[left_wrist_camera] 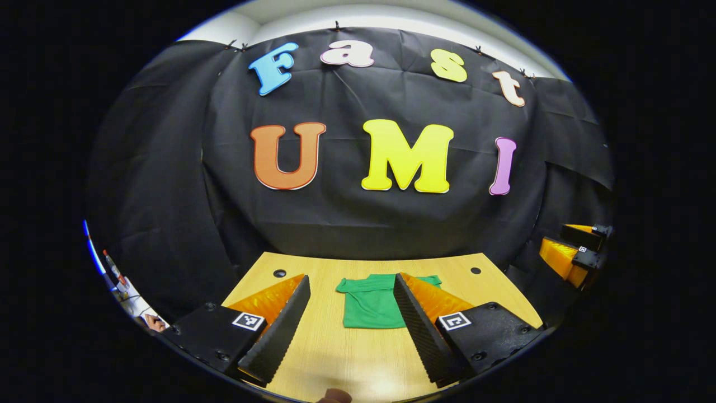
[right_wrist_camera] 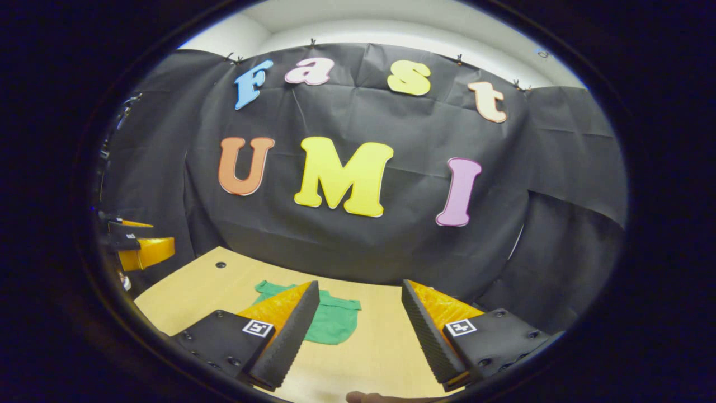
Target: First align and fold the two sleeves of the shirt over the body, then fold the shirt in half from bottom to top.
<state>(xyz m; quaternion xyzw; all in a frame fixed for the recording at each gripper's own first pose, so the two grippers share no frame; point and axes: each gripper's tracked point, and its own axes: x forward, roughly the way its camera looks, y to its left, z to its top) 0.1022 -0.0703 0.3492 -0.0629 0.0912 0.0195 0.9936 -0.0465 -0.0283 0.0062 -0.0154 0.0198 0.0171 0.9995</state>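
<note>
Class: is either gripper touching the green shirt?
Apart. In both views the open grippers are raised above the table, the shirt lying flat beyond them.

shirt [left_wrist_camera: 372, 305] right sleeve hidden behind finger, left side hidden in right gripper view

Light wood-grain table [left_wrist_camera: 358, 358], two dark round holes near its far corners [left_wrist_camera: 279, 273]. Black creased cloth wall [left_wrist_camera: 358, 224] behind and wrapping both sides, clipped along the top edge. White wall and ceiling [right_wrist_camera: 391, 28] above it, evenly lit.

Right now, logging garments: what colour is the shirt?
Plain green shirt, clearest in the left gripper view.
</note>
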